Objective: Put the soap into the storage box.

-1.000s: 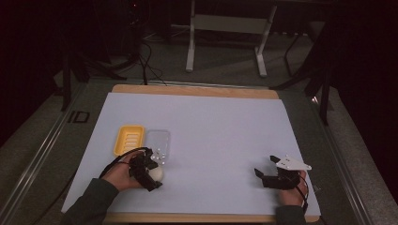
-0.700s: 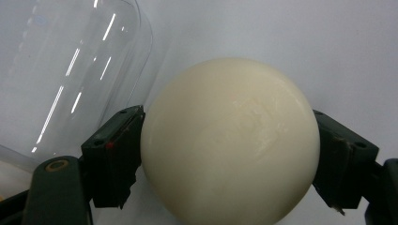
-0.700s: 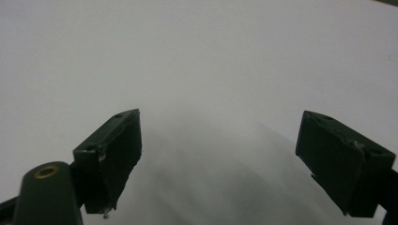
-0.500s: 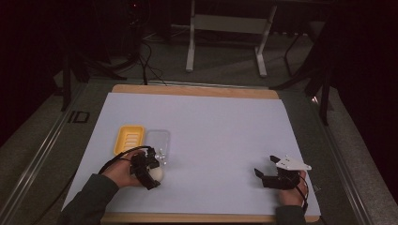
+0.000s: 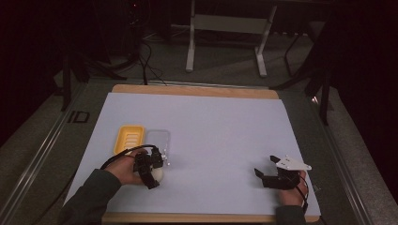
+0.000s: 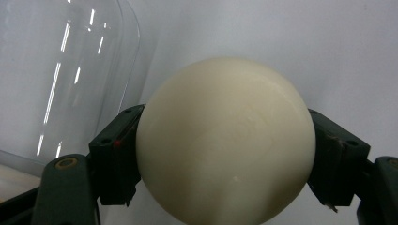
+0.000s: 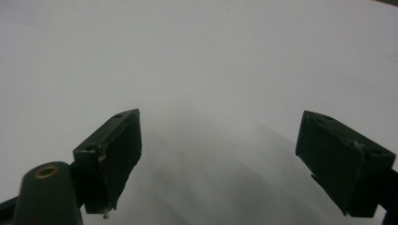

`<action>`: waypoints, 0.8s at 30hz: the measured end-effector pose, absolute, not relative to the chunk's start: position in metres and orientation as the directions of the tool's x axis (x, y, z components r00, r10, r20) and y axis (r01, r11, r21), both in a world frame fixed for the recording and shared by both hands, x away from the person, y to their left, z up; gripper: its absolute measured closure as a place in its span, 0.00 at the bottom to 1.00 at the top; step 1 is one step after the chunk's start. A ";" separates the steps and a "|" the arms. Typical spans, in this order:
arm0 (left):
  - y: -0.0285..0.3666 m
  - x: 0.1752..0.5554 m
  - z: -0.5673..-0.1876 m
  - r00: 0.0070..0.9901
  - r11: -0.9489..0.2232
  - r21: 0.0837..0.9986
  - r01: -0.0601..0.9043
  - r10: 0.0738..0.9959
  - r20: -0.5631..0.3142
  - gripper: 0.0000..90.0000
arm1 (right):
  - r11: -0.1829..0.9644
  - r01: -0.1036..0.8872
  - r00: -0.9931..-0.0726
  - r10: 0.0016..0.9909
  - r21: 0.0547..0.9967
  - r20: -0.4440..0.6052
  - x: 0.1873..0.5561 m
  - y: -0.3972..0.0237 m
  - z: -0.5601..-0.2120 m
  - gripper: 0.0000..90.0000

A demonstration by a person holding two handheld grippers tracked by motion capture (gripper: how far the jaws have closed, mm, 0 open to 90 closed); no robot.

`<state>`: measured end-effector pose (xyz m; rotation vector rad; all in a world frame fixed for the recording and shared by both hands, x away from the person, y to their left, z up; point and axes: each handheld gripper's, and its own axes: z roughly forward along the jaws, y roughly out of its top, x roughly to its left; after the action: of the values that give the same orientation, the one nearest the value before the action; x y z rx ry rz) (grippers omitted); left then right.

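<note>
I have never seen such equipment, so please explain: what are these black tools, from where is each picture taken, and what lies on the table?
A person sits at a table covered with white paper and holds a hand tool with two jaws in each hand. The high view looks down from above. The other two pictures come from small cameras riding on the tools.

The left gripper is closed on a cream-coloured ball, one jaw on each side. The right gripper is open, with bare paper between its jaws.

On the table, beside the left hand, lie a yellow tray and a clear plastic lid.
</note>
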<state>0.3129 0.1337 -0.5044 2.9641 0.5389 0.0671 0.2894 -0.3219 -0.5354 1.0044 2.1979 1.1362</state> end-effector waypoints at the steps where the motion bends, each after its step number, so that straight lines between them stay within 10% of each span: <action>1: 0.132 0.314 -0.504 0.937 -0.931 0.118 0.345 0.350 0.021 0.27 | 0.390 0.392 -0.623 0.779 0.833 -0.071 0.289 -0.322 -0.536 0.16; 24: 0.130 0.317 -0.503 0.944 -0.944 0.051 0.326 0.328 0.038 0.28 | 0.389 0.391 -0.624 0.778 0.834 -0.071 0.289 -0.322 -0.535 0.16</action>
<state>0.3175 0.1301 -0.5026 3.0536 0.5137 0.0717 0.2892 -0.3220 -0.5354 1.0037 2.1973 1.1380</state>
